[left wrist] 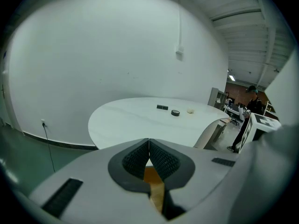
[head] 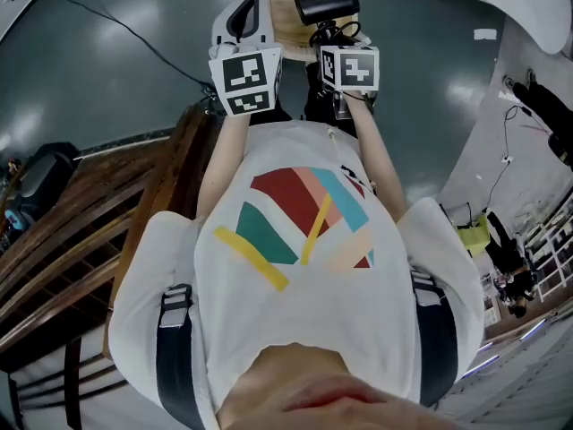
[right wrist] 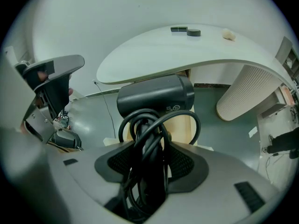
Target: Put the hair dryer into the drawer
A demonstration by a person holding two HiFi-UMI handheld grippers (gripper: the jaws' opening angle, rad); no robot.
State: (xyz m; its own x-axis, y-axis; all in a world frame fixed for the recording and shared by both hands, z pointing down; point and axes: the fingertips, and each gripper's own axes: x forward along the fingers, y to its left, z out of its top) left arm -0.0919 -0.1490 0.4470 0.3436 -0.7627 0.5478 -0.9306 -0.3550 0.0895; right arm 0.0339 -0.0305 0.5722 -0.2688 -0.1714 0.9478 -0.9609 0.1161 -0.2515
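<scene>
The black hair dryer [right wrist: 156,94] hangs from my right gripper [right wrist: 150,154], which is shut on its handle and the black cord [right wrist: 145,134] coiled round it. The barrel lies crosswise just past the fingertips. Under it shows a pale wooden surface [right wrist: 181,124], possibly the drawer; I cannot tell. In the head view the hair dryer [head: 327,5] is at the top, over the same pale wood [head: 288,18], beyond the right gripper [head: 333,36]. My left gripper [head: 245,18] is beside it, to the left. Its jaws are shut with nothing between the pads [left wrist: 149,154].
A white rounded table [left wrist: 135,122] stands ahead, with a black puck [left wrist: 175,112], a black bar [left wrist: 162,107] and a small pale object [left wrist: 190,110] on it. Its ribbed white leg [right wrist: 247,92] is at right. Dark wooden furniture [head: 89,231] stands to my left. A cable [head: 116,25] crosses the floor.
</scene>
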